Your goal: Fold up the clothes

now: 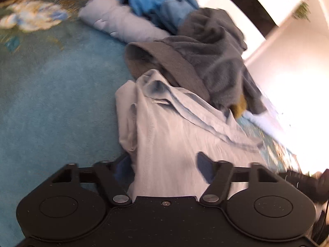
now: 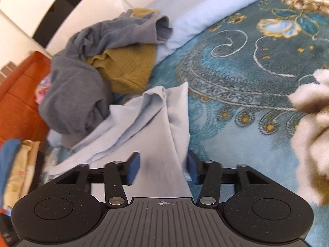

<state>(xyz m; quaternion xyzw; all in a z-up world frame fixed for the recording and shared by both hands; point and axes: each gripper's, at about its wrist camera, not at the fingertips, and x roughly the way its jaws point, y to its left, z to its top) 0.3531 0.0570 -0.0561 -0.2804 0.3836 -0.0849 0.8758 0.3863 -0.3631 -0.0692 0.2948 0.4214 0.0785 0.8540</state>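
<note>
Between both sets of jaws: the same pale blue-grey garment (image 1: 164, 123), spread on a teal floral blanket (image 1: 51, 103).

Left gripper (image 1: 162, 164): jaws parted, cloth runs up the middle from the near edge toward the far pile. Blue pads (image 1: 203, 164) stand at either side of the fabric; left pad is mostly hidden by a fold. Can't tell whether they press on it, frame is blurred.

Right gripper (image 2: 163, 168): jaws parted, a narrow strip of the garment (image 2: 156, 135) passes between the two blue pads (image 2: 133, 168). Right pad sits just at the cloth's edge, left pad shows a thin gap. Reads as not clamped.

Counts, both views:
- 1 pale garment between the tongs
- 1 dark grey garment (image 2: 78, 94), crumpled, touching the pale one on its far side
- 1 mustard knit piece (image 2: 125, 70), tucked under the grey, far left in the right wrist view
- 1 bright blue garment (image 1: 148, 4), far end of pile
- 1 lavender-grey rolled piece (image 1: 119, 22), just beside the blue
- 1 cream fluffy item (image 2: 312, 123), right edge, well apart from the pile
- 1 folded stack (image 2: 16, 164), near left

Orange furniture (image 2: 18, 94) on the far left.
</note>
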